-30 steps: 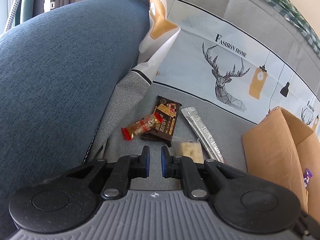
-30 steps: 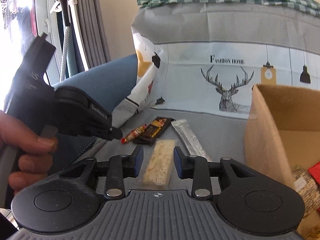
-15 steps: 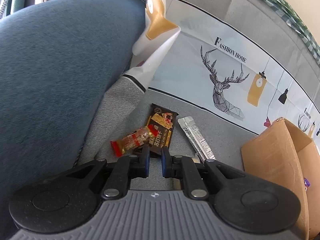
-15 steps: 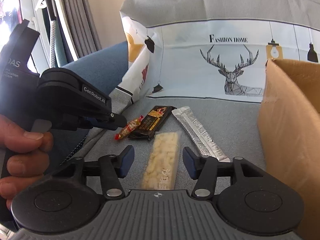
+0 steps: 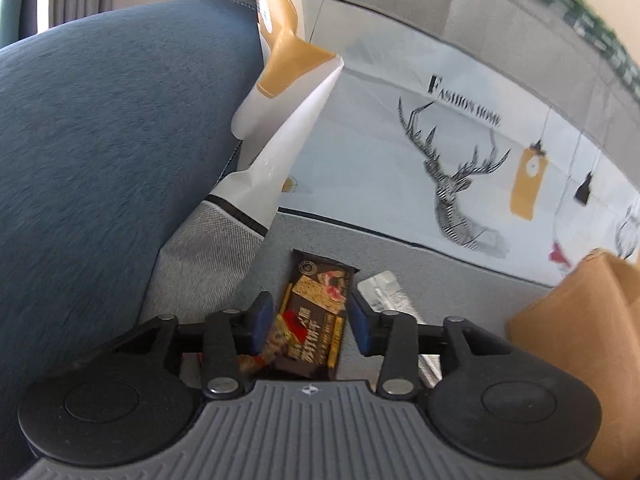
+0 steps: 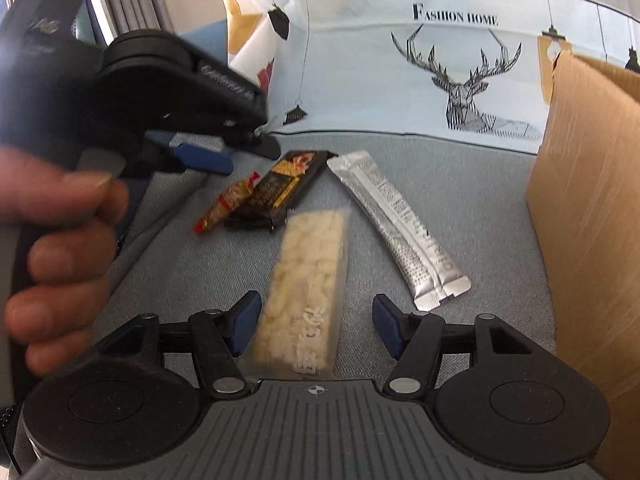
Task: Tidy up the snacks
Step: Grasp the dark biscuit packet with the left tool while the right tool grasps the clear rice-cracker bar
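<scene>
1. Four snacks lie on the grey sofa seat [image 6: 460,184].
2. The left gripper [image 5: 310,322] is opening. The dark cracker pack [image 5: 316,316] and the little red-ended snack [image 5: 276,344] lie between its jaws, but the pads do not press them.
3. The right gripper [image 6: 316,326] is opening too. The pale puffed bar [image 6: 308,292] lies loose between its jaws.
4. The silver stick pack [image 6: 400,224] lies just right of the pale bar.
5. The brown box [image 6: 592,220] stands at the right.
</scene>
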`<state>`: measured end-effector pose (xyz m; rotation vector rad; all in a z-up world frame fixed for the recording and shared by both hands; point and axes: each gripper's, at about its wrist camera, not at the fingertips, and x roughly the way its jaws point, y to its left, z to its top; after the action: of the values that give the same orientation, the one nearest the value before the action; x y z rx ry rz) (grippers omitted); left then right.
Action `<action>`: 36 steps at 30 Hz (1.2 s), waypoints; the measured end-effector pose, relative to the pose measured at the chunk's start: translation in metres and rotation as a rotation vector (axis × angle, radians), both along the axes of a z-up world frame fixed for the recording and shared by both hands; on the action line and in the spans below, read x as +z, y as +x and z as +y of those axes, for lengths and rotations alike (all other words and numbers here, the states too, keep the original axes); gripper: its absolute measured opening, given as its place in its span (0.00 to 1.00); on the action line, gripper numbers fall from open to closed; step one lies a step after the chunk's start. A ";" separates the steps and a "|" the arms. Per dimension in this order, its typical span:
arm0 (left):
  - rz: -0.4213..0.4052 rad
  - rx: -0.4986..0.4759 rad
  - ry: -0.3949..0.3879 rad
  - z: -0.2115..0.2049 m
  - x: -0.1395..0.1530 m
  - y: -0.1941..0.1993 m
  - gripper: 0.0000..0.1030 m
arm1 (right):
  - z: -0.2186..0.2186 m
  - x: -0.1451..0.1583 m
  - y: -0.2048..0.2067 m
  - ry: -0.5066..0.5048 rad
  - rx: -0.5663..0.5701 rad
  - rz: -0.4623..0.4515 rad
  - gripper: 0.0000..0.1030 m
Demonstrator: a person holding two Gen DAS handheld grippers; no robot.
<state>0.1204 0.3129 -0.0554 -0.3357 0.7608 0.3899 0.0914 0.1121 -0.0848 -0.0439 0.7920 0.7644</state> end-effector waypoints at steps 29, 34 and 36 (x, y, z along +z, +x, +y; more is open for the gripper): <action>0.103 -0.099 0.046 -0.034 -0.002 -0.013 0.42 | -0.037 0.019 -0.020 -0.011 0.088 -0.045 0.38; 0.081 -0.093 0.010 -0.054 0.019 -0.044 0.42 | -0.059 0.027 -0.046 -0.014 0.126 -0.029 0.37; 0.088 -0.114 0.008 -0.064 0.026 -0.057 0.42 | -0.066 0.030 -0.057 -0.019 0.146 -0.031 0.37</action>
<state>0.0638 0.2486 -0.0296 -0.2682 0.8605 0.3019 0.0340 0.0459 -0.0550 -0.1315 0.7729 0.8927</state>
